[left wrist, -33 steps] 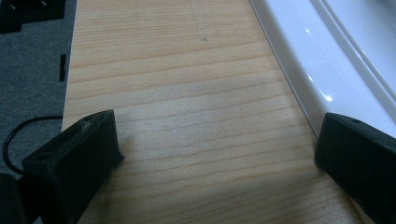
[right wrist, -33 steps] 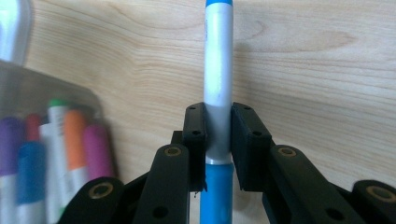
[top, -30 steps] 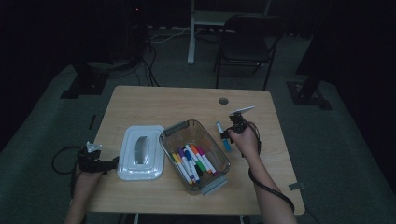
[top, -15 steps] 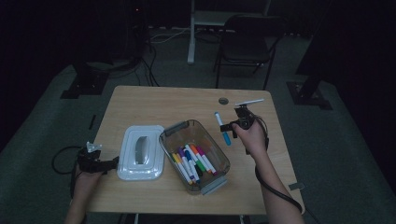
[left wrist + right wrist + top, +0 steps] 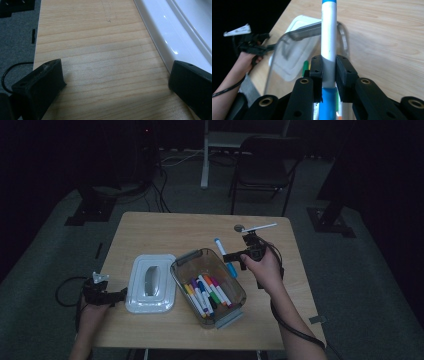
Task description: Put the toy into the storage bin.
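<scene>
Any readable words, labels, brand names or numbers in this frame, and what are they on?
None can be read.
Blue-and-white marker held in the right gripper: plain barrel, no print visible.
Markers in the clear bin: too small and dim to tell.
White lid and table: no lettering.

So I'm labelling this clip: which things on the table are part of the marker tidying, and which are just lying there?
In the job:
- blue marker, clamped in the right tongs
- clear bin holding coloured markers
- white lid, beside the open left tongs

Lying about:
- small round object near the table's far edge
- chair behind the table
</scene>
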Demonstrator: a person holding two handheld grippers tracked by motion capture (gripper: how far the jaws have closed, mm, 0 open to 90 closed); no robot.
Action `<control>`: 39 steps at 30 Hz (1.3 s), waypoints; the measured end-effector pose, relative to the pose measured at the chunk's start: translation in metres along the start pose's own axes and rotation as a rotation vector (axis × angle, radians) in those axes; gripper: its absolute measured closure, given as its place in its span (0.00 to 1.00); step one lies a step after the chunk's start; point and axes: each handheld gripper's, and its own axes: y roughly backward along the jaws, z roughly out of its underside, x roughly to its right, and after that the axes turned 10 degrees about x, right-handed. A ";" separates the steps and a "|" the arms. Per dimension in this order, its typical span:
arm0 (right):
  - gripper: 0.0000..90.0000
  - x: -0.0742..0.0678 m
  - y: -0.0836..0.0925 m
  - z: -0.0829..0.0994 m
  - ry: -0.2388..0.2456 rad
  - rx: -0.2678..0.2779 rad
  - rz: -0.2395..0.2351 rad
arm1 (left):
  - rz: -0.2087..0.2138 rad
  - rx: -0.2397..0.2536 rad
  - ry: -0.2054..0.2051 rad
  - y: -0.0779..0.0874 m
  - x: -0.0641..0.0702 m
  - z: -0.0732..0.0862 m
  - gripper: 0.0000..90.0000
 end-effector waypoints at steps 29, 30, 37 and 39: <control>0.85 -0.063 -0.090 0.038 0.094 -0.267 -0.129 | 0.001 -0.001 0.000 0.000 0.000 0.000 0.00; 0.85 -0.063 -0.094 0.039 0.088 -0.276 -0.131 | 0.001 0.000 0.000 0.000 0.000 0.000 0.00; 0.85 -0.061 -0.116 0.046 0.076 -0.354 -0.108 | 0.001 0.000 0.000 0.000 0.000 0.000 0.00; 0.85 -0.059 -0.122 0.047 0.075 -0.371 -0.094 | 0.001 -0.002 -0.002 0.000 0.000 0.000 0.00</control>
